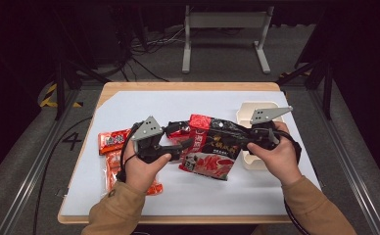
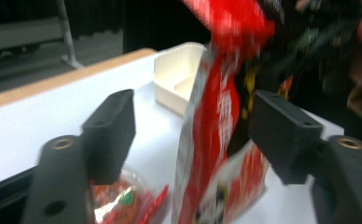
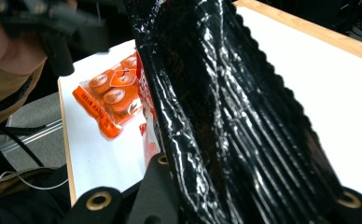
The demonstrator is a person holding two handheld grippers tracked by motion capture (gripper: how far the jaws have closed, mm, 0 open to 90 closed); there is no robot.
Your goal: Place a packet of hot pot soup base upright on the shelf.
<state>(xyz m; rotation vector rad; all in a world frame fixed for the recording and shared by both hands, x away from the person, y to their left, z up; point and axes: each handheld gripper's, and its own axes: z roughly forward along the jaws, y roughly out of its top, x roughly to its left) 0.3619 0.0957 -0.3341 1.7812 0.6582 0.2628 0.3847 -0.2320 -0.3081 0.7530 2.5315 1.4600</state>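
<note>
Between the left gripper's parted jaws hangs the snack bag.

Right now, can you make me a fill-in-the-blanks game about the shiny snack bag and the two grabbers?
1. The right gripper is shut on the crinkly red-and-black snack bag's ____ end.
2. The left gripper's jaws are ____, with the bag between them.
3. The shallow plastic tray beside the bag is coloured ____.
4. The flat orange packet lies on the table's ____ side in the high view.

Missing words: black; open; cream; left
</note>
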